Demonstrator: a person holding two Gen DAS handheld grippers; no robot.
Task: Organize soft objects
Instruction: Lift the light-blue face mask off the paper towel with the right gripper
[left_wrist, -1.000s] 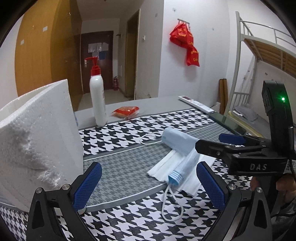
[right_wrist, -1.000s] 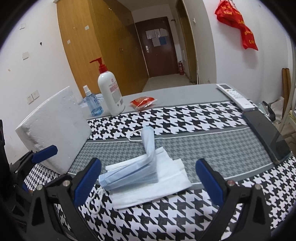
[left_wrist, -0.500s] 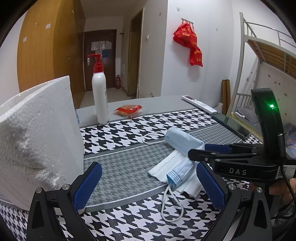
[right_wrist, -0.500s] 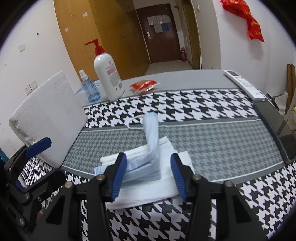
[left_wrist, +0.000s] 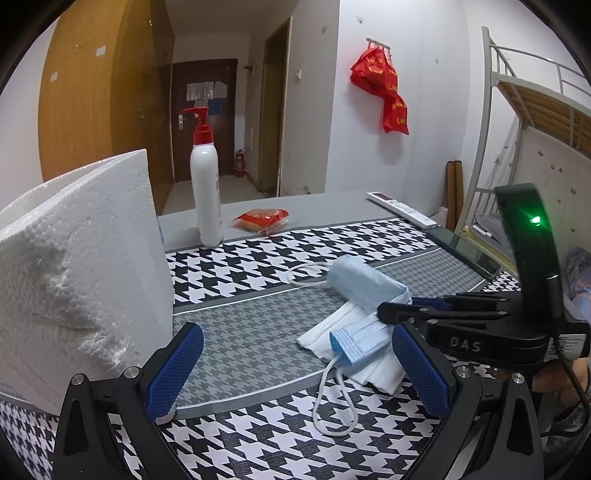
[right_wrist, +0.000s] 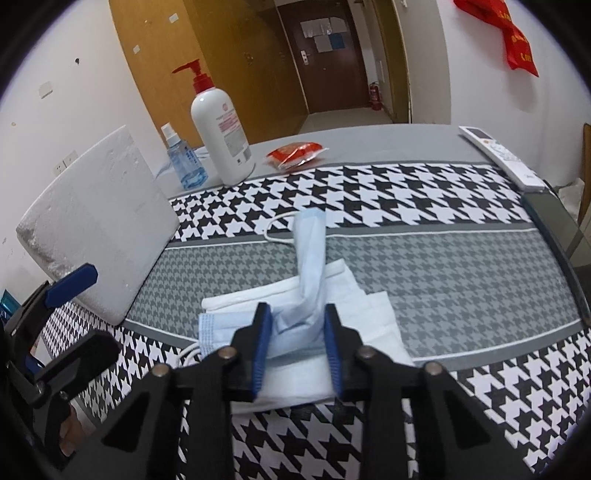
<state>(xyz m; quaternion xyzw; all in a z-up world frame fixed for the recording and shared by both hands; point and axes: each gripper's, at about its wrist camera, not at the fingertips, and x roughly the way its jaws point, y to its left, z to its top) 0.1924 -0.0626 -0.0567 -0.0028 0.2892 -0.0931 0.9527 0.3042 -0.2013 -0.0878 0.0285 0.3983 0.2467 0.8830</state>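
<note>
Foam block (right_wrist: 99, 229) left of masks (right_wrist: 306, 295); pump bottle (right_wrist: 221, 140) behind.

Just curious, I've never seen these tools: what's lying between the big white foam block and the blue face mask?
Only bare grey-patterned tablecloth lies between the foam block and the blue mask, shown plainly in the right wrist view.

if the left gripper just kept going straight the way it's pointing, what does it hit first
Probably the bare grey-patterned tablecloth ahead of the open left gripper; the foam block and blue face mask lie off to either side, though depth is unclear.

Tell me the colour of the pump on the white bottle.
Red; the pump shows best in the left wrist view.
</note>
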